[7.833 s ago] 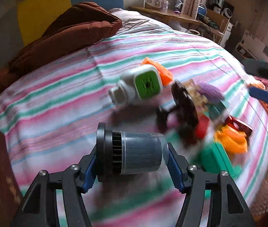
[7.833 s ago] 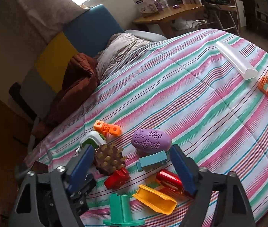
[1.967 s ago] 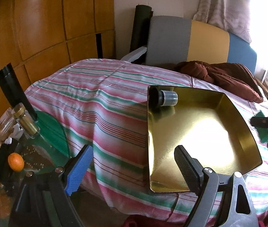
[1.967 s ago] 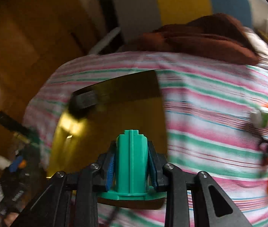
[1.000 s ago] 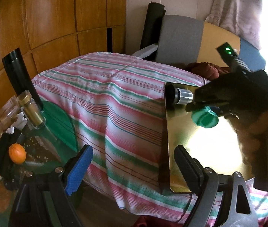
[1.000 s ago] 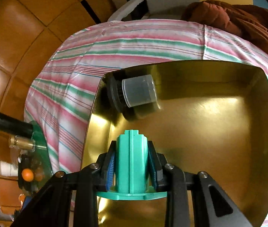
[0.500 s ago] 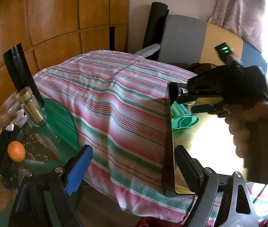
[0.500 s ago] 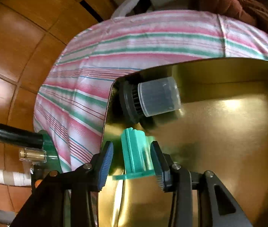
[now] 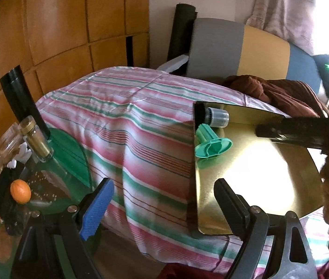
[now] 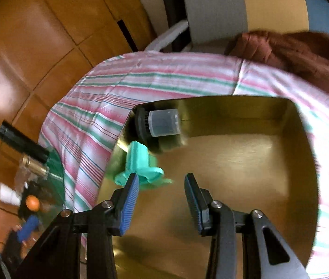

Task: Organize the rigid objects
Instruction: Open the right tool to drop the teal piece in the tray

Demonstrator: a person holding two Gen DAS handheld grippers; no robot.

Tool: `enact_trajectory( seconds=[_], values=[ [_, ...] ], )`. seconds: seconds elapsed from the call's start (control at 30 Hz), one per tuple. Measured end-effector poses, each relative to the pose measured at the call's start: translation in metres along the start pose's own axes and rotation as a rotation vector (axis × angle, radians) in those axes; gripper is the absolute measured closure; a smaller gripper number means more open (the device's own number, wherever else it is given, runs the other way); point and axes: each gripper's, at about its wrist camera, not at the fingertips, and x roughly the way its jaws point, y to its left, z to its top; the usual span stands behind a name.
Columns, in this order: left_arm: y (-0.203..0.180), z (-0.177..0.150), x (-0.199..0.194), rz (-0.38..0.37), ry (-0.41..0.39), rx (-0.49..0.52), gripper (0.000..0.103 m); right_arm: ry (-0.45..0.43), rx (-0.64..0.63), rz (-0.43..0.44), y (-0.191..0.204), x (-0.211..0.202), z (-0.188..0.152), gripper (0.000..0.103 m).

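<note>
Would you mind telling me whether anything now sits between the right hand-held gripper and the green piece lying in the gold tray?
Nothing visible does. The right hand-held gripper is open just above the gold tray, and the green piece lies right beyond its left finger, beside the grey capped cylinder.

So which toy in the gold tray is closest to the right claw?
The green plastic piece, right beside the right claw. The grey-capped cylinder lies farther back in the tray's corner.
</note>
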Motion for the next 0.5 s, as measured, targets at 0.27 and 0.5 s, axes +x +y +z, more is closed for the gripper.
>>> enact_trajectory(
  seconds=[0.27,0.5],
  values=[
    [-0.02,0.003,-0.01,-0.033,-0.016,0.05,0.012,-0.072,-0.006,-0.075,-0.047,-0.058,-0.033,0.062],
    [-0.045,0.007,-0.015,-0.073,-0.019,0.107,0.012,-0.134,0.107,-0.188,-0.115,-0.106,-0.056,0.062]
  ],
)
